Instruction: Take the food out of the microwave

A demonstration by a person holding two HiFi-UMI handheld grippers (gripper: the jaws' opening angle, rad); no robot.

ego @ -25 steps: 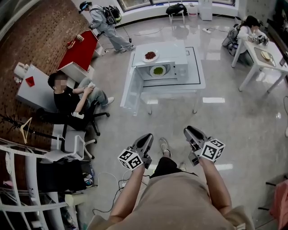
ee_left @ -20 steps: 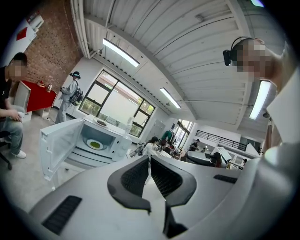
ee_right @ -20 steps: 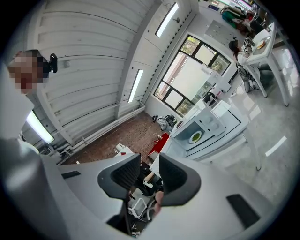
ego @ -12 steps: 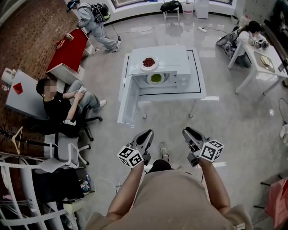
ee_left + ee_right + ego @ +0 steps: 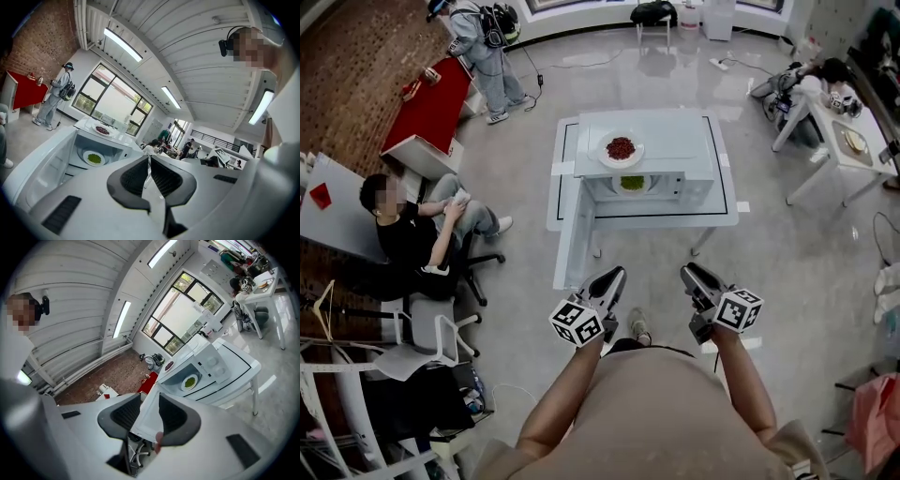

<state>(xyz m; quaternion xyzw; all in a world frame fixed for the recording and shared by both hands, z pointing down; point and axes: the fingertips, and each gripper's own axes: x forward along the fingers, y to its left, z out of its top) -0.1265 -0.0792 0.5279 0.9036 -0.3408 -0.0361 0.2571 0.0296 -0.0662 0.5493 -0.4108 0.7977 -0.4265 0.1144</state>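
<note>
1. Food is not being gripped by either tool. The left gripper [image 5: 149, 158] is being held closed down to a sliver at its tips, with nothing between the pads. The right gripper [image 5: 149, 394] is being held with its jaws clearly apart and is equally empty.
2. Both grippers are being carried side by side, pointed at the table [image 5: 727, 214] and well apart from its near edge.
3. The microwave [image 5: 680, 150] is being carried by that table, about midway along it. Its opening is being faced toward the near edge, and its door [image 5: 570, 220] is being left swung wide open at the table's near left corner.
4. The green food [image 5: 95, 159] is being kept on a white plate [image 5: 86, 154] inside the cavity, toward the left side of the opening. Some red food [image 5: 621, 147] is being kept on a second plate [image 5: 638, 153] on the microwave's top, near its front left corner.
5. The plate inside is being judged stiff, smooth and breakable. It is also being judged light enough for one grip, with loose food that would slide if tipped. Whether it is hot cannot be told.
6. The near rim is being judged the best hold. It could be pinched at its edge, or at opposite sides by both grippers, and kept level while being drawn out past the door.
</note>
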